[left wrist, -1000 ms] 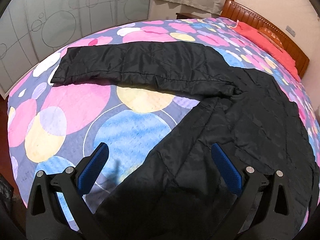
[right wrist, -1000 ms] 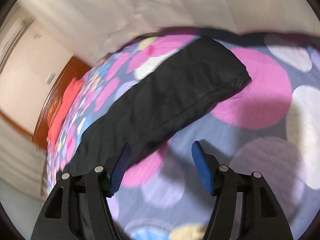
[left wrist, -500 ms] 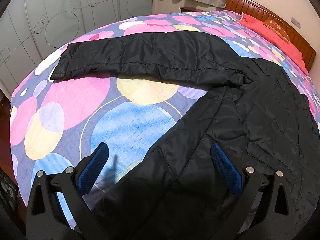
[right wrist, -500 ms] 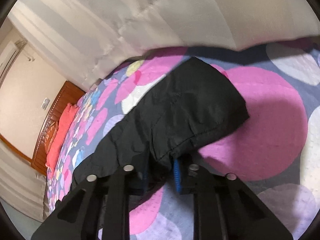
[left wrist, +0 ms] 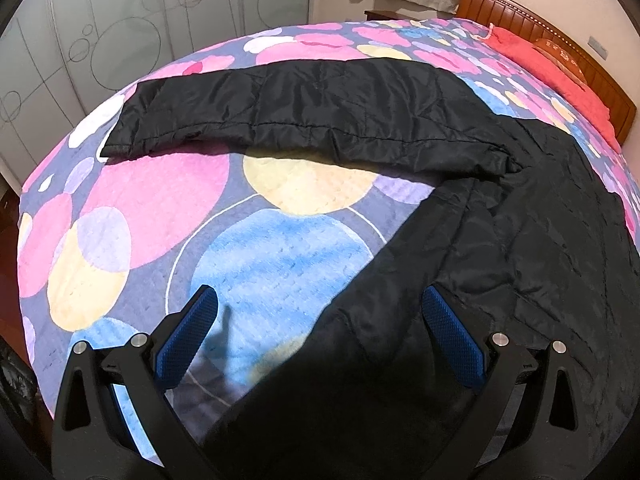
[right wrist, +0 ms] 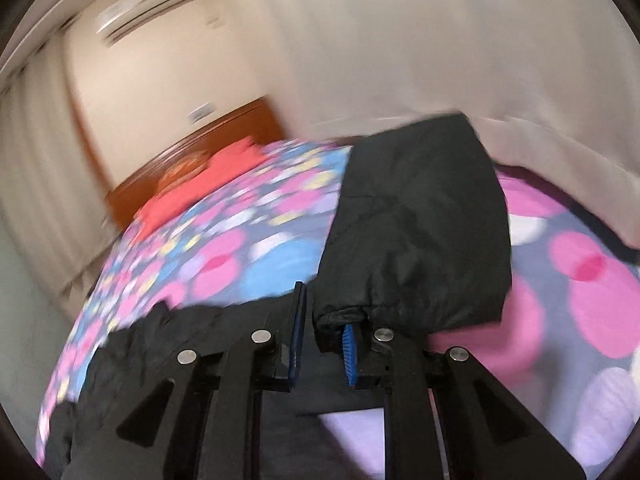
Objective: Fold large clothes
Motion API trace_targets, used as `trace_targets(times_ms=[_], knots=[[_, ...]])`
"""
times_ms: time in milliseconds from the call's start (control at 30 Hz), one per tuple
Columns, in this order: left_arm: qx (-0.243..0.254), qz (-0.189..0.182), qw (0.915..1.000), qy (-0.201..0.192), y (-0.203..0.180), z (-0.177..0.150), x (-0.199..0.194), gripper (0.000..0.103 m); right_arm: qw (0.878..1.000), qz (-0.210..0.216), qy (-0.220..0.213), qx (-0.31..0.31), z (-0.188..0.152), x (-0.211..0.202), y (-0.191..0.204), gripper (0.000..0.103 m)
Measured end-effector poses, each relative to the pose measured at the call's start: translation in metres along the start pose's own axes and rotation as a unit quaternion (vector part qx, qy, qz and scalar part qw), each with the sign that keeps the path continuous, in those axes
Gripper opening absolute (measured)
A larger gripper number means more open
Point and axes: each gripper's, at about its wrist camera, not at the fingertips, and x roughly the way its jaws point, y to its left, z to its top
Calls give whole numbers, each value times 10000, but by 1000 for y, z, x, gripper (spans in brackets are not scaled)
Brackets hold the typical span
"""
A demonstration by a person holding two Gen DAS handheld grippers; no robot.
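Observation:
A black quilted jacket lies spread on the bed. One sleeve stretches flat to the left. My left gripper is open and empty, hovering above the jacket's lower edge. In the right wrist view my right gripper is shut on the cuff of the other sleeve, which is lifted off the bed and hangs over the fingers. The jacket's body lies below it to the left.
The bed has a quilt with coloured circles. A red pillow and a wooden headboard are at the far end. Sliding wardrobe doors stand left, curtains on the other side.
My right gripper closed on the sleeve cuff, then lifted it and swung it toward the jacket's body. My left gripper drifted slightly closer over the jacket, still open.

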Motion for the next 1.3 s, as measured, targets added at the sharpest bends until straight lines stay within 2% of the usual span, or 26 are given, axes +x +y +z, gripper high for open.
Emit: trace_targets(times_ms=[200,433,567,667,733,800,867,900,933,967,1067,1133,1200,1300], knots=[[-75,35,10000,4,7,5,7,101,9909,766,633,-913,-31,27,109,17],[-144,-113,9998,112,9,2,18,101,9611,1504,1205,-1980,-93,43,219,17],[-191,-186,9996,131,10,1,20,101,9437,1720,1584,-2338,-129,50,249,17],[-208,-219,9995,112,11,0,20,101,9239,1731,2050,-2729,-154,64,275,17],[-209,-223,9995,102,12,-1,20,101,9042,1606,2461,-3099,-176,74,282,22],[-197,-219,9995,89,11,-2,20,101,8970,1510,2451,-3354,-185,75,287,28],[-194,-220,9995,88,11,-2,20,101,8907,1738,2457,-3406,-185,67,291,49],[-195,-218,9995,90,11,-2,20,101,8871,1896,2516,-3374,-184,62,291,66],[-190,-214,9995,90,11,-2,20,101,8842,2082,2557,-3309,-183,55,290,71],[-186,-210,9996,89,11,-2,20,101,8822,2249,2550,-3258,-181,45,288,71],[-197,-226,9995,93,12,-2,21,101,8867,2499,2266,-3161,-164,21,278,71],[-189,-215,9995,93,11,-2,21,101,9020,2400,1948,-3014,-139,13,263,71],[-187,-212,9996,90,11,-2,21,101,9260,2010,1686,-2713,-108,25,238,70],[-182,-205,9996,86,11,-2,21,101,9575,1099,1532,-2182,-68,67,191,49]])
